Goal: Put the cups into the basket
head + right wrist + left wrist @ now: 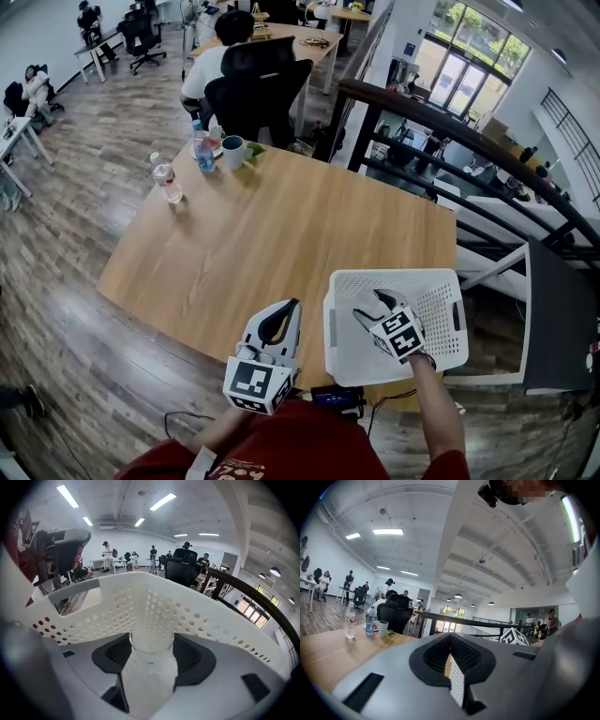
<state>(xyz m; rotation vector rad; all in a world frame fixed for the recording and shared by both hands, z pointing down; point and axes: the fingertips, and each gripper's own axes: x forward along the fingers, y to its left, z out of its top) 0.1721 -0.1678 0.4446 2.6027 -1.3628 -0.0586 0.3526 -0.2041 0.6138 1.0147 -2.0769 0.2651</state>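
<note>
A white perforated basket (394, 275) stands at the near right corner of the wooden table (272, 234). My right gripper (371, 305) reaches down into it, shut on a clear plastic cup (149, 672) that sits upright between the dark pads (117, 652). The basket wall (154, 606) rises close in front of the cup. My left gripper (279, 317) hovers at the table's near edge, left of the basket, pointing level with its jaws together and nothing in them (452, 663). A pale green mug (233, 151) stands at the table's far edge.
Two water bottles (167, 180) (203, 150) stand near the mug at the far left of the table. A black office chair (258, 89) with a seated person is behind it. A dark stair railing (450, 131) runs along the right side.
</note>
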